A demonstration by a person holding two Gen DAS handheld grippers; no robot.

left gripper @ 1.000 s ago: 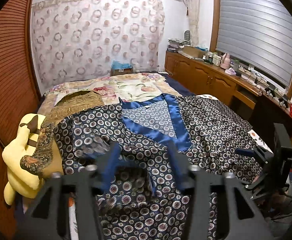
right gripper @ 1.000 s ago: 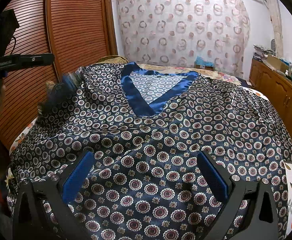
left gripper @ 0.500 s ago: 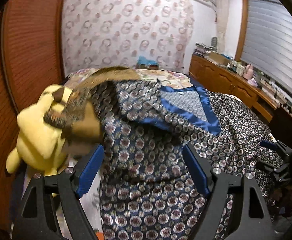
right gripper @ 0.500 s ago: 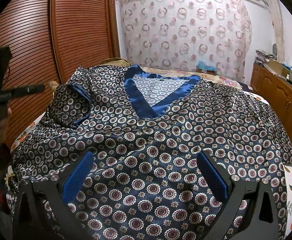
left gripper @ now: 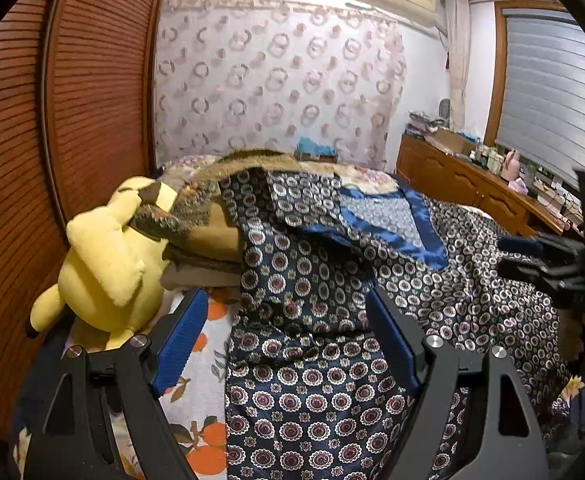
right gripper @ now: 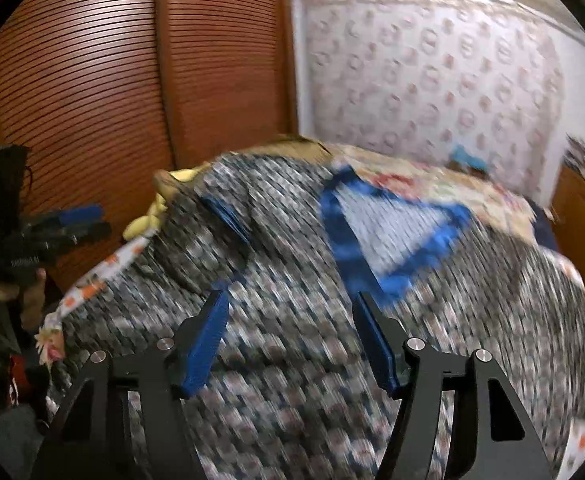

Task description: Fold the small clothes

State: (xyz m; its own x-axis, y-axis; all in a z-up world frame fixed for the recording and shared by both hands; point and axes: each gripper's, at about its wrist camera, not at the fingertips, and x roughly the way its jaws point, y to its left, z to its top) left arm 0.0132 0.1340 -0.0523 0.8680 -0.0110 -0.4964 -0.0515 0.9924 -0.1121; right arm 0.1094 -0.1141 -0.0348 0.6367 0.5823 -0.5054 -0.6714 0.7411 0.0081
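Observation:
A navy patterned satin top (left gripper: 332, 304) with a blue V-neck trim (left gripper: 420, 232) lies spread on the bed; its left sleeve is folded in over the body. It also shows, motion-blurred, in the right wrist view (right gripper: 332, 280). My left gripper (left gripper: 288, 344) is open and empty above the top's left edge. My right gripper (right gripper: 292, 344) is open and empty above the top's lower middle. The right gripper also shows at the right edge of the left wrist view (left gripper: 548, 260); the left gripper at the left of the right wrist view (right gripper: 56, 232).
A yellow plush toy (left gripper: 108, 264) and a brown-gold cushion (left gripper: 212, 216) sit at the bed's left side by the slatted wooden wardrobe (left gripper: 52, 120). The fruit-print bedsheet (left gripper: 200, 380) shows beside the top. A wooden sideboard (left gripper: 472, 184) runs along the right wall.
My left gripper let go of the sleeve, opened and drew back left toward the plush toy. My right gripper has swung left and narrowed a little; its view is now blurred.

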